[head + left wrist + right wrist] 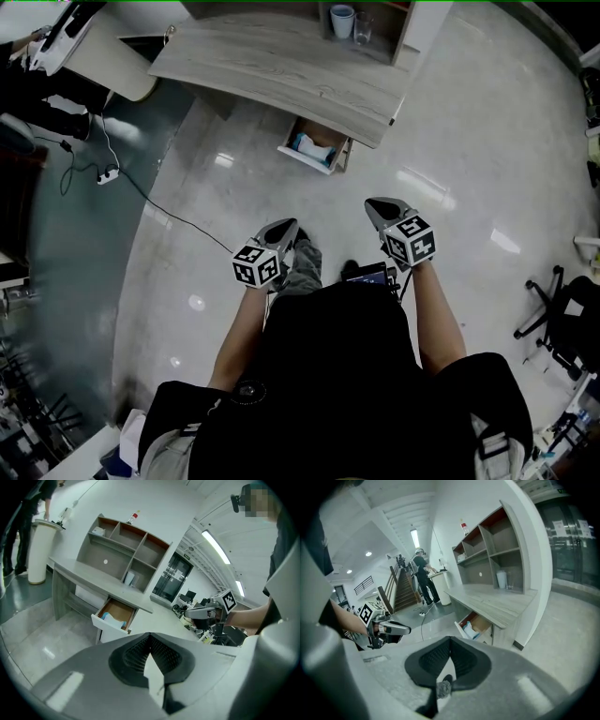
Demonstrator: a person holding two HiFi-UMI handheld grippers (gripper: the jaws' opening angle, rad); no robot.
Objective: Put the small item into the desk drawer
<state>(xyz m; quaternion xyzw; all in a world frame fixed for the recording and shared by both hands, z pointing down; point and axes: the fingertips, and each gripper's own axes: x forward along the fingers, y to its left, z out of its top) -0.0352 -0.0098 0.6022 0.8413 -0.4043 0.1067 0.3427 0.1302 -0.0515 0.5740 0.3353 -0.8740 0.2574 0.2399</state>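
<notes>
Nearest, left gripper (284, 228) and right gripper (377, 206): jaws together, nothing between. Ahead, desk (272, 61) with drawer (298, 157) open; pale blue item (312, 145) inside, partly under the desktop, kind unclear

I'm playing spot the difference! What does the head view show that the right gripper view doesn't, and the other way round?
Only the head view shows the office chair. Only the right gripper view shows the stairs and the red-capped bottle on top of the shelves. Both show the desk, its open drawer and the left gripper.
</notes>
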